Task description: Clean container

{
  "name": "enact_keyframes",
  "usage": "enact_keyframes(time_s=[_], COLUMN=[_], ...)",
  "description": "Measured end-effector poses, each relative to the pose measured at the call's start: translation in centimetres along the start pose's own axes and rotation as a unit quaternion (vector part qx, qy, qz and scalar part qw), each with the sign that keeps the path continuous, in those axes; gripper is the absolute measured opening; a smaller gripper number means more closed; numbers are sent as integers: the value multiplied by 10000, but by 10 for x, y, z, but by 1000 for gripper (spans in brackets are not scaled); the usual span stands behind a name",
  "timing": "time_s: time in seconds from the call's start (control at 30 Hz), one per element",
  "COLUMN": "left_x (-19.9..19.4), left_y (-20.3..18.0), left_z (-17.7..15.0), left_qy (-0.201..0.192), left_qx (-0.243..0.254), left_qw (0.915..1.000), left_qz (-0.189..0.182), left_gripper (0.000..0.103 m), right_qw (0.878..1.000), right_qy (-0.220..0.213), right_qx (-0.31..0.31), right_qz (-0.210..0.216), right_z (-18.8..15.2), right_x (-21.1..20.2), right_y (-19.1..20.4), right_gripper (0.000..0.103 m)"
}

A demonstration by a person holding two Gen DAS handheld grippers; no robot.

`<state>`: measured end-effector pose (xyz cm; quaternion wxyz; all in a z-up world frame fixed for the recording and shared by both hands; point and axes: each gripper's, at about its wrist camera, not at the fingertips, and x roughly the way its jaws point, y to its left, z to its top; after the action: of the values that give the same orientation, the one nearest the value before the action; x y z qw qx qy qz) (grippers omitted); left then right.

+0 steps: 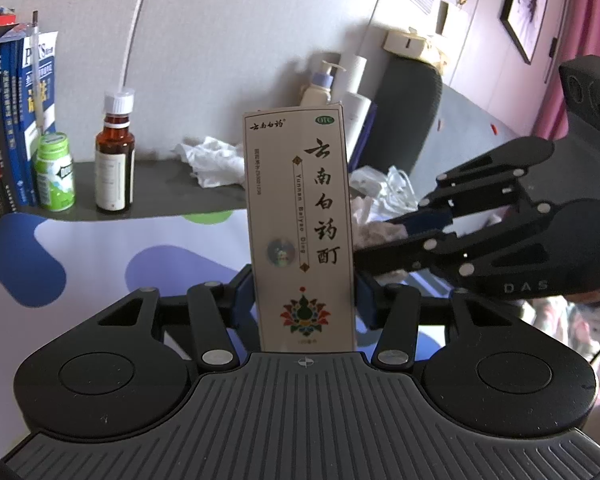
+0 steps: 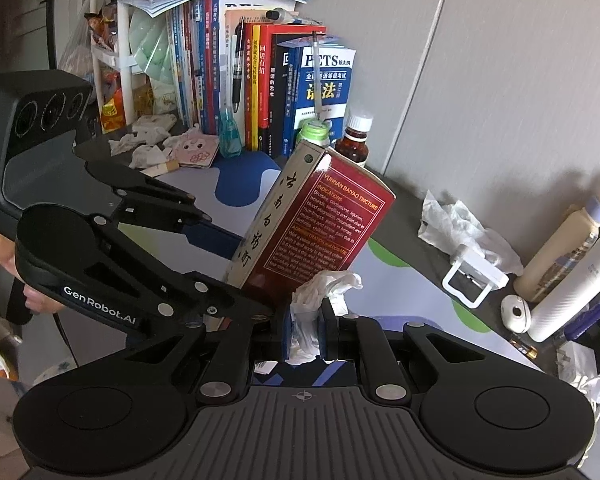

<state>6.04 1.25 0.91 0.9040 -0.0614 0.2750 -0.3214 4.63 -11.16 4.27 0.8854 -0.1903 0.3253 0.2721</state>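
Cardboard box of Yunnan Baiyao tincture (image 1: pixel 302 228) stands upright between the two blue-padded fingers of the left gripper (image 1: pixel 304 300), which is clamped on its lower sides; its cream front with black calligraphy faces the left wrist camera. From the right wrist view the same box (image 2: pixel 316 216) leans away, showing a red side panel with English print, and the left gripper (image 2: pixel 256 280) comes in from the left to hold its base.

The right gripper (image 2: pixel 305 334) is closed on a crumpled white tissue (image 2: pixel 320 296), whose free end sticks up past the fingertips and touches the red panel low down, just ahead of them.

Beyond the left gripper, on the dark desk ledge (image 1: pixel 160 196), a brown glass bottle with a white cap (image 1: pixel 114 156) and a green gum tub (image 1: pixel 55 172) stand side by side, left of the box, next to a row of books (image 1: pixel 16 120). Another crumpled tissue (image 1: pixel 212 160) lies just behind the box. A pump lotion bottle (image 1: pixel 320 84) stands farther back by the wall.
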Motion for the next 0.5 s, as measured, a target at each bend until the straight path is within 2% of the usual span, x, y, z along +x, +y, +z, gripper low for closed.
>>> enact_keyframes(time_s=[0.5], left_x=[0], left_y=[-1], left_z=[-2], left_qy=[23], left_qx=[-30], left_qw=[10000], left_qz=[-11], left_gripper=[49], right_qw=[9993], right_qy=[-363], right_qx=[69], right_qz=[-41], right_z=[21], right_x=[-16], right_y=[-5], right_gripper=[12])
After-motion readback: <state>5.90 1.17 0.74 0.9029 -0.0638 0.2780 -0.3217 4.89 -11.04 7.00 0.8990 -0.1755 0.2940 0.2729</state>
